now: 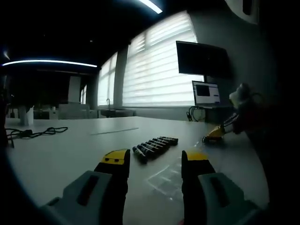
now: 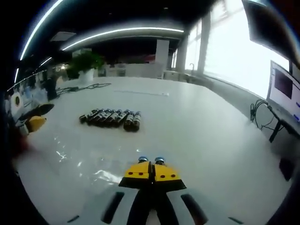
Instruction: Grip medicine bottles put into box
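The left gripper (image 1: 154, 161) has its jaws spread wide with nothing between them, yellow tips hovering low over the white surface (image 1: 56, 157). Just beyond the tips lies a row of dark bottles (image 1: 153, 146), laid on their sides and touching side by side, running diagonally away toward the right. A clear plastic box (image 1: 165, 179) sits on the surface between and just ahead of the jaws, nearer than the bottles; its outline is faint. Farther right, near the surface's edge, another yellow-tipped gripper (image 1: 214, 134) comes in, with a person's sleeve behind it. A black cable (image 1: 35, 133) lies at the far left. A monitor (image 1: 205, 93) stands by the blinded windows.

The right gripper (image 2: 152, 171) has its jaws closed together, tips touching, with two small round blue-rimmed things peeking just above them; what these are is not clear. Ahead and to the left, well apart from the jaws, the bottles (image 2: 111, 118) lie in the same tight row. The clear box (image 2: 82, 161) glints on the surface between. At the far left edge the other gripper's yellow tip (image 2: 35, 123) shows.
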`<state>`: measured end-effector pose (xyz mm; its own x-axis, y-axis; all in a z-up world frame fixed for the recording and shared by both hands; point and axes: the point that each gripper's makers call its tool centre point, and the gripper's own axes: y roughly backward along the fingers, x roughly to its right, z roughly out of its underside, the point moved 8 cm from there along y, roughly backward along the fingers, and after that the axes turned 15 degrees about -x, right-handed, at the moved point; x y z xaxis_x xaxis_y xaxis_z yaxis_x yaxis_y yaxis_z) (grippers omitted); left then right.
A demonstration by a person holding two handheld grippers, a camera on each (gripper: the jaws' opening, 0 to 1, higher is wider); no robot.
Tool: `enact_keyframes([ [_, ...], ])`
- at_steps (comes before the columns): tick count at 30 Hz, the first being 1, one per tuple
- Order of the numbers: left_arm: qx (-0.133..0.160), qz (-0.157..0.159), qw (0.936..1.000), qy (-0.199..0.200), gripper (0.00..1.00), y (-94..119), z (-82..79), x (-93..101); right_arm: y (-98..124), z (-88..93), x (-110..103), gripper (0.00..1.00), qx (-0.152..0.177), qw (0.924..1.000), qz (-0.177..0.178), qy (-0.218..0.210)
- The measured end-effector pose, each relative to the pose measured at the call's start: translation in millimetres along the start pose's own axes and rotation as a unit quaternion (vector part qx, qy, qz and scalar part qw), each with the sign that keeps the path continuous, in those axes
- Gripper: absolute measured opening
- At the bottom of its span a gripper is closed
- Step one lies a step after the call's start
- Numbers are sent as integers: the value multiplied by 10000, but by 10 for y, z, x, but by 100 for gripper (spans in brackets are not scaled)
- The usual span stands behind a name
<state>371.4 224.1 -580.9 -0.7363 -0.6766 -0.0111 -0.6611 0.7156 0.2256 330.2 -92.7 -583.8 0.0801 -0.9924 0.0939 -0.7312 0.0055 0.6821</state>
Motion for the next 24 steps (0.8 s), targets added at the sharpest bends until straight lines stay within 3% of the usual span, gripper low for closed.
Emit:
enact_keyframes([
  [2, 0, -6, 10000, 0, 37, 0, -1, 0, 8, -24, -1, 5, 11, 10000, -42, -32],
  [11, -18, -15, 10000, -9, 37, -5, 0, 1, 43, -150, -9, 7, 128, 9996, -217, -108],
  [14, -14, -19, 10000, -4, 37, -5, 0, -1, 9, -203, -41, 7, 179, 9979, -534, -314],
  [24, 21, -57, 10000, 19, 37, 6, -6, -11, -69, -419, -25, 8, 128, 9968, -765, -180],
])
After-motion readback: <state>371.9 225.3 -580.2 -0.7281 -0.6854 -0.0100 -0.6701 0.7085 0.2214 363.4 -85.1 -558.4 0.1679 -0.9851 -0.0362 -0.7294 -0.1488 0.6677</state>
